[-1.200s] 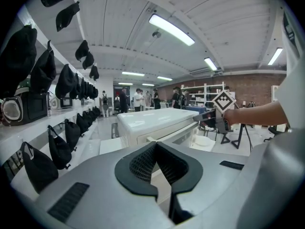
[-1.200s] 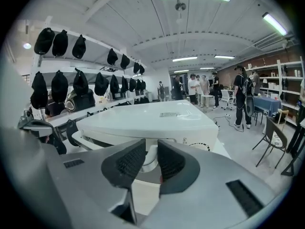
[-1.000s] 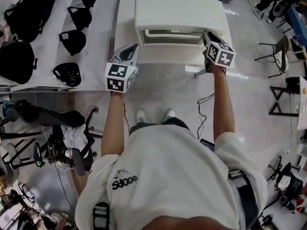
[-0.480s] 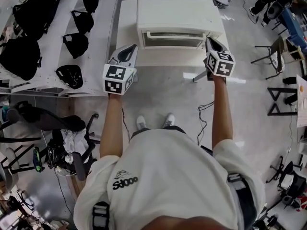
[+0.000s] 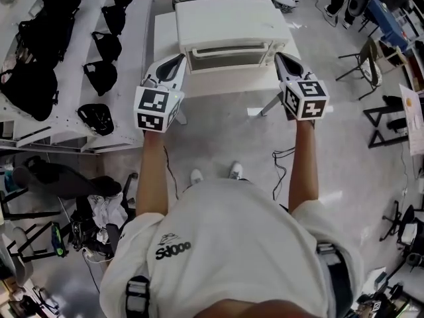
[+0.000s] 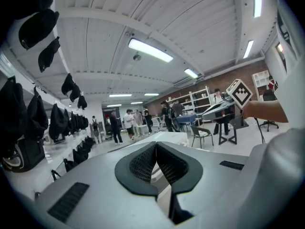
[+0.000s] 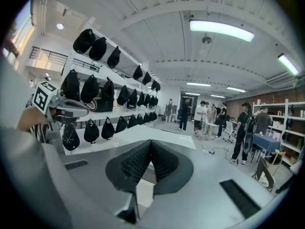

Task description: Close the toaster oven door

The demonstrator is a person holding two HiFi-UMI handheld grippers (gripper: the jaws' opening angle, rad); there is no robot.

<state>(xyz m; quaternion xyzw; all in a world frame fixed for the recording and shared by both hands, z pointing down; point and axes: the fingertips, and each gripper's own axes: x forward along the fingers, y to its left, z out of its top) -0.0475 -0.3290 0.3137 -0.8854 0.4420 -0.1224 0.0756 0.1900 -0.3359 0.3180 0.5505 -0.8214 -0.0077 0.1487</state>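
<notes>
On the left gripper [image 6: 156,146], jaws closed: black ribbed pads [image 6: 142,162] pressed tip to tip, nothing between them. On the right gripper [image 7: 151,143], jaws also shut, pads [image 7: 135,162] together and empty. Both pointed forward and a little upward, toward ceiling lamps [image 6: 150,50] and a group of people [image 7: 205,113] far back in the room.

In the head view, left gripper [image 5: 177,59] just beside the front left corner of the toaster oven [image 5: 228,22], right gripper [image 5: 278,57] just beside the front right corner. Touching or not, impossible to tell. Each one at the end of a bare arm [image 5: 151,177].

Toaster oven on a white table [image 5: 225,81], straight ahead of the person, between the two grippers. Oven door [image 5: 228,59] upright against the front, apparently closed, with a long handle [image 5: 228,48] across its top edge.

To the left of the table, white shelves [image 5: 136,52] with black bags [image 5: 99,75]. Nearer, grey floor [image 5: 225,124] with two white shoes [image 5: 196,176] and a thin cable [image 5: 281,158]. To the right, some black chairs [image 5: 368,52].
</notes>
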